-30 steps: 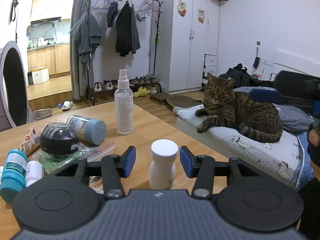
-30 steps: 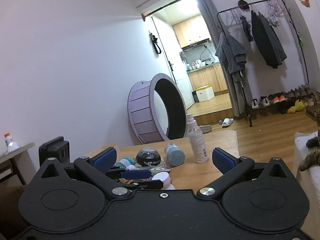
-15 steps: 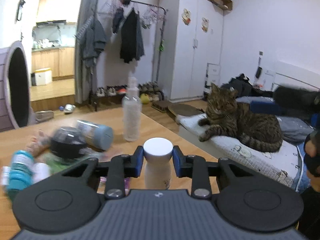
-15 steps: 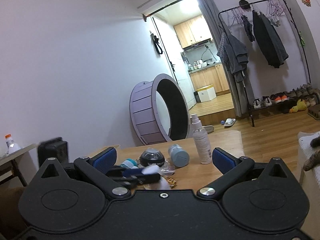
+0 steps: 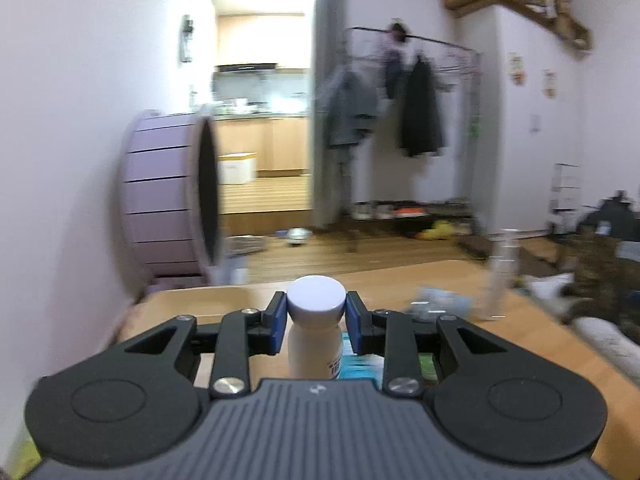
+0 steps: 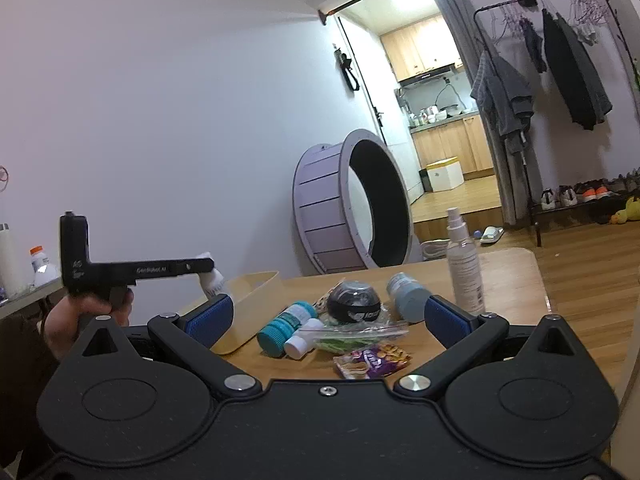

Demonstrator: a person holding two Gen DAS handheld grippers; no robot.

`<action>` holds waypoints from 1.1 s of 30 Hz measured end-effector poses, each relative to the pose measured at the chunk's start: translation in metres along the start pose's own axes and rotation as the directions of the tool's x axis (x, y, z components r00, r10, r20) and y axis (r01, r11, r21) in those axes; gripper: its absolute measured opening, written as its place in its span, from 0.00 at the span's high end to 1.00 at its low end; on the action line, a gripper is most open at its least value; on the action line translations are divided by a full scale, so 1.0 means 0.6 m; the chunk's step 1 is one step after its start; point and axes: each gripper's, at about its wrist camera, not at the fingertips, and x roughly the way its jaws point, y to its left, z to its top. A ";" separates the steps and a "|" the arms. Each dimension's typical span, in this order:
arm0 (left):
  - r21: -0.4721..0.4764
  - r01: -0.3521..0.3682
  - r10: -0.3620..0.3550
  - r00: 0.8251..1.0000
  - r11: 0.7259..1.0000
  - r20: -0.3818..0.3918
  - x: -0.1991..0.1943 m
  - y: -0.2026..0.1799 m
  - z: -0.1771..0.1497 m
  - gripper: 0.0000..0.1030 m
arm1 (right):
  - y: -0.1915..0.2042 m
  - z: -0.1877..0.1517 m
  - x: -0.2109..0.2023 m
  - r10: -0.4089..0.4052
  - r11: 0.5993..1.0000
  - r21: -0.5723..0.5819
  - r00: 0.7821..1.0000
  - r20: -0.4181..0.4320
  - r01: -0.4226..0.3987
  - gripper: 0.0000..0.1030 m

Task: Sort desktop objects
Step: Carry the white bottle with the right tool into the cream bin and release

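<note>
Beside the tray (image 6: 256, 292), bottles crowd (snack packet (image 6: 372, 360) nearest) the table (image 6: 516, 276).

White bottle (image 5: 315, 332); blue-padded black tongs (image 5: 316, 322); beige tray (image 6: 250, 308); teal jar (image 6: 286, 322).

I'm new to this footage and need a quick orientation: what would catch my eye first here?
First, the white bottle clamped in the left gripper, carried above the yellow bin. Next, the big purple wheel standing on the floor behind the table. Then the cluttered bottles and snack packet before the open right gripper.
</note>
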 end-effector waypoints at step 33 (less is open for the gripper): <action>0.002 -0.187 0.182 0.954 0.982 -0.240 0.195 0.150 0.040 0.67 | 0.011 -0.001 0.050 -0.022 1.000 0.003 0.996 -0.081 0.022 0.00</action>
